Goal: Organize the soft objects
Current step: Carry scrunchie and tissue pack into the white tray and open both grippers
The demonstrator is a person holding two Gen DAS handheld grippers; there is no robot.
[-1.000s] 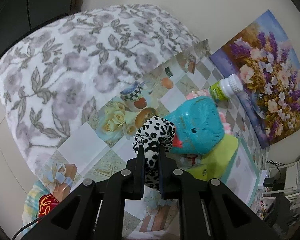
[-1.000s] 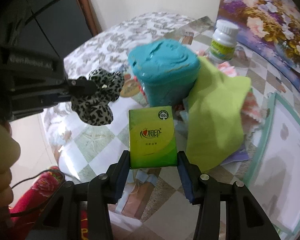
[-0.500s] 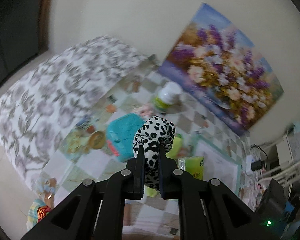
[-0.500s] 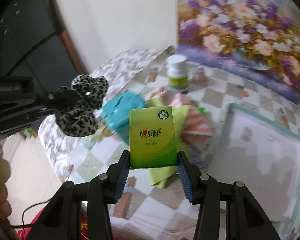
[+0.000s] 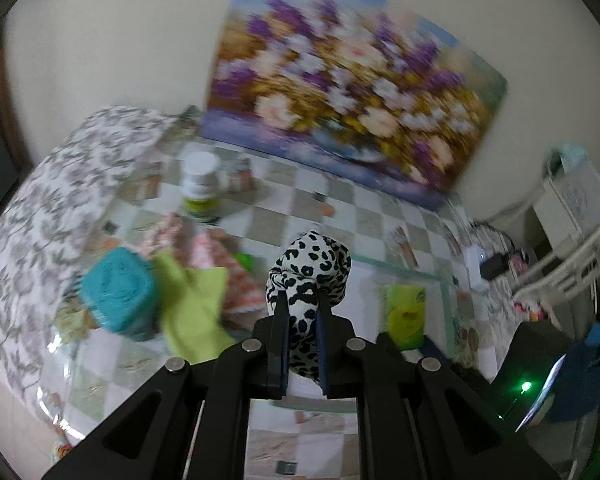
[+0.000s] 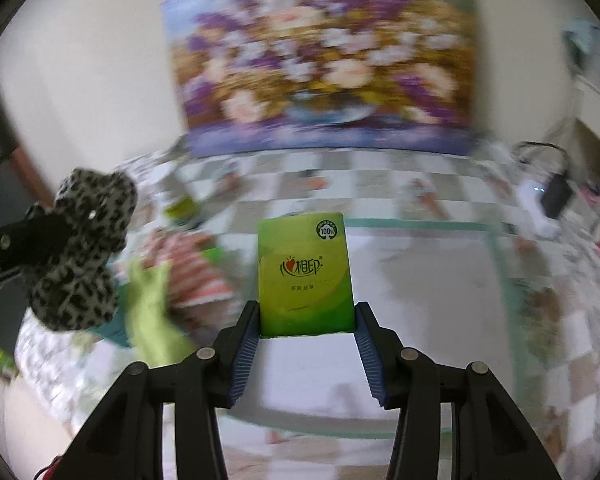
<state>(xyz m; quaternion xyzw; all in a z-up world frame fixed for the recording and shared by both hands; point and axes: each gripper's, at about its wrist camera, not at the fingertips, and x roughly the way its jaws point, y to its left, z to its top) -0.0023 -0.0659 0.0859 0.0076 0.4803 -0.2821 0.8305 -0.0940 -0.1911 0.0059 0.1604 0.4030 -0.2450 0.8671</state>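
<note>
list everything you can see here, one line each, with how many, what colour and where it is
scrunchie: one, black-and-white leopard print, clamped in left jaws
tissue pack: one, green, clamped in right jaws
cloth roll: one, teal, left on table
cloth: one, lime green, beside the roll
patterned cloth: one, pink and white, behind the green cloth
bottle: one, white cap, green label, back of table
painting: one, purple and white flowers, against wall
table: one, checked cover
floral cover: one, grey and white, left of table
left gripper: one, black
right gripper: one, black, blue pads
</note>
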